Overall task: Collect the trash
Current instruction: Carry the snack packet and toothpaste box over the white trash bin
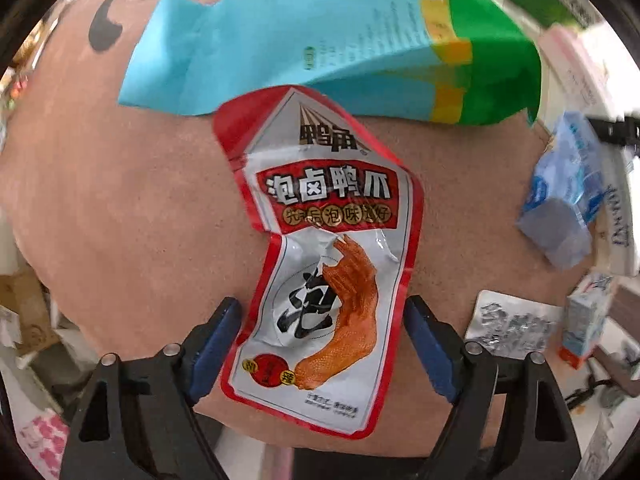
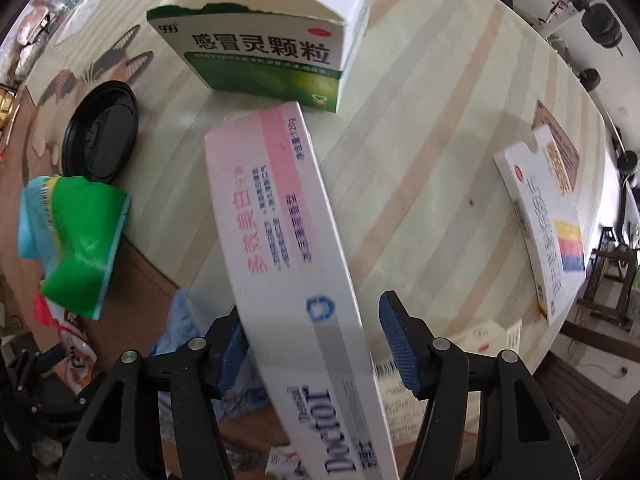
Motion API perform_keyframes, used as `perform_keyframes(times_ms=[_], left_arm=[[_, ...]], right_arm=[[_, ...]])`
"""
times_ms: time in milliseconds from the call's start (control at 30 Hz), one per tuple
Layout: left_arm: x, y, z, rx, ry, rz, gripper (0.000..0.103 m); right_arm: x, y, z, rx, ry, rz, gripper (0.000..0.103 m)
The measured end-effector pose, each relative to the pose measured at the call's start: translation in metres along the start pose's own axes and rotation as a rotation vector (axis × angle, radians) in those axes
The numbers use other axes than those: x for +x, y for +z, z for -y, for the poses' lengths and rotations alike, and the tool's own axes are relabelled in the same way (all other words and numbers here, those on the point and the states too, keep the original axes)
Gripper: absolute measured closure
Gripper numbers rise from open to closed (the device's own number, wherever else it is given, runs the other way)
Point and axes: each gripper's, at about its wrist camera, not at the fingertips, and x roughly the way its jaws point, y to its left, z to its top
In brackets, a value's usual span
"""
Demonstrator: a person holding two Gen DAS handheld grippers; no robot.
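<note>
A red and white snack wrapper (image 1: 320, 264) lies flat on a brown cardboard surface (image 1: 120, 200), straight below my left gripper (image 1: 322, 304). Its blue pads (image 1: 216, 344) stand on either side of the wrapper without pressing it, so the gripper is open. In the right wrist view a long pink and white toothpaste box (image 2: 288, 240) slants between the fingers of my right gripper (image 2: 308, 312). The right pad (image 2: 400, 344) stands clear of the box with a gap showing; the box looks blurred. A crumpled blue and green bag (image 1: 320, 40) lies just beyond the wrapper.
On the striped tabletop (image 2: 440, 160) stand a torn green medicine box (image 2: 256, 56), a black lid (image 2: 100, 132) and a white box with yellow and blue stripes (image 2: 548, 216). A blue tissue pack (image 1: 560, 208), a silver blister sheet (image 1: 512, 328) and a small carton (image 1: 584, 316) lie right of the wrapper.
</note>
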Motion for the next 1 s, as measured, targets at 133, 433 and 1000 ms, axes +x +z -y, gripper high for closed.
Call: perform_keyframes(times_ms=[133, 433, 1000], left_arm=[[-0.009, -0.014, 0.003, 0.008, 0.0, 0.061, 0.041], [-0.035, -0.04, -0.007, -0.041, -0.034, 0.106, 0.049], [-0.15, -0.078, -0.086, -0.161, -0.141, 0.285, 0.049]], right_arm=[[0.005, 0.0, -0.007, -0.005, -0.016, 0.011, 0.05], [-0.03, -0.018, -0.013, 0.011, 0.036, 0.085, 0.05], [-0.09, -0.058, -0.003, 0.034, 0.169, 0.159, 0.05]])
